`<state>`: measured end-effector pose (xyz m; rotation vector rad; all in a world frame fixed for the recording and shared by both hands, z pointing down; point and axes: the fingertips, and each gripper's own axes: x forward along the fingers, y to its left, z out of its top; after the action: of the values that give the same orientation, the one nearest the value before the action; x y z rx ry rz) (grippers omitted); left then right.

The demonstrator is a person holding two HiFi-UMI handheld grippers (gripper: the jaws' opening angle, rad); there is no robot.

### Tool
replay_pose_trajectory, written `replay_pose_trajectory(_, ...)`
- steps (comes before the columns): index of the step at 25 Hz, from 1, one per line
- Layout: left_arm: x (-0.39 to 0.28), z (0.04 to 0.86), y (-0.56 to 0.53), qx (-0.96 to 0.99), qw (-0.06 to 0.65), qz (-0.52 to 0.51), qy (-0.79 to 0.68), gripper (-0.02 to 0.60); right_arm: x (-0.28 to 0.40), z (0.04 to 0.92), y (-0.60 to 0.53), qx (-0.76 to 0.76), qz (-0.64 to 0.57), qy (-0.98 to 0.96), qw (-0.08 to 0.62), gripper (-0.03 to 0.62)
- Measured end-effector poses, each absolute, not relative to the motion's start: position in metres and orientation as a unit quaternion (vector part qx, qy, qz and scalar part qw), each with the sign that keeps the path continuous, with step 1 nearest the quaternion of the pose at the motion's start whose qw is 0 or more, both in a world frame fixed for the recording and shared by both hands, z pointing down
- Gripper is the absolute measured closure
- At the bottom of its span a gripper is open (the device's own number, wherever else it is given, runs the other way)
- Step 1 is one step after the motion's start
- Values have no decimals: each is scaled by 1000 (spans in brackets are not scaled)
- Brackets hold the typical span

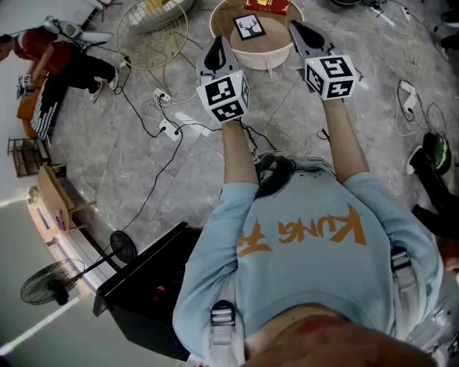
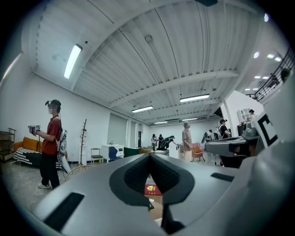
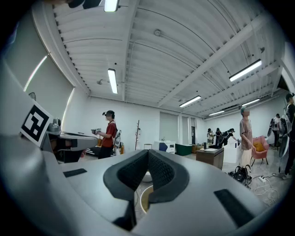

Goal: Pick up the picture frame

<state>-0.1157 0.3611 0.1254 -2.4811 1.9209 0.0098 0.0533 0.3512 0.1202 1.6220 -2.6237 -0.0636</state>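
Head view: the person in a light blue shirt reaches both arms toward the top of the frame. The left hand-held gripper (image 1: 216, 56) and the right hand-held gripper (image 1: 304, 36) flank a round cream surface (image 1: 269, 51) at top centre. The picture frame (image 1: 249, 27), showing an antler motif, lies flat on that surface between the two tips and touches neither. A red box (image 1: 267, 6) sits just above it at the frame's top edge. A wire basket (image 1: 152, 32) stands on the floor at upper left, with cables (image 1: 154, 118) strewn below it, and a person in red (image 1: 43, 50) is at the far upper left.

Left gripper view: the left hand-held gripper (image 2: 149, 169) has its dark pads pressed together with nothing between them. The red box (image 2: 150, 190) shows through the gap under them. The right hand-held gripper (image 2: 230, 147) juts in at mid right.

Right gripper view: the right hand-held gripper (image 3: 147, 168) is likewise closed and empty. The surface's pale rim (image 3: 142, 199) shows beneath it, and the left hand-held gripper (image 3: 69, 140) is at mid left.
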Motion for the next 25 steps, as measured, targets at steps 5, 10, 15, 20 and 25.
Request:
replay_pose_trajectory(5,-121,126,364,-790,-4,6,613,563,56,115,354,543,-25,-839,16,597)
replay_pose_trajectory(10,-126,129,362,-794,-17,7,607,563,83,113,346,584,-6,-811,-2,597)
replay_pose_trajectory(15,-140,142,358,-790,-30,10,612,563,68,130,346,574,2,-819,13,597)
replay_pose_trajectory(20,-143,147,358,-792,-42,15,609,563,60,132,352,567,-3,-823,29,597)
replay_pose_trajectory(25,-145,152,358,-796,-50,18,603,563,65,130,353,576,1,-817,24,597)
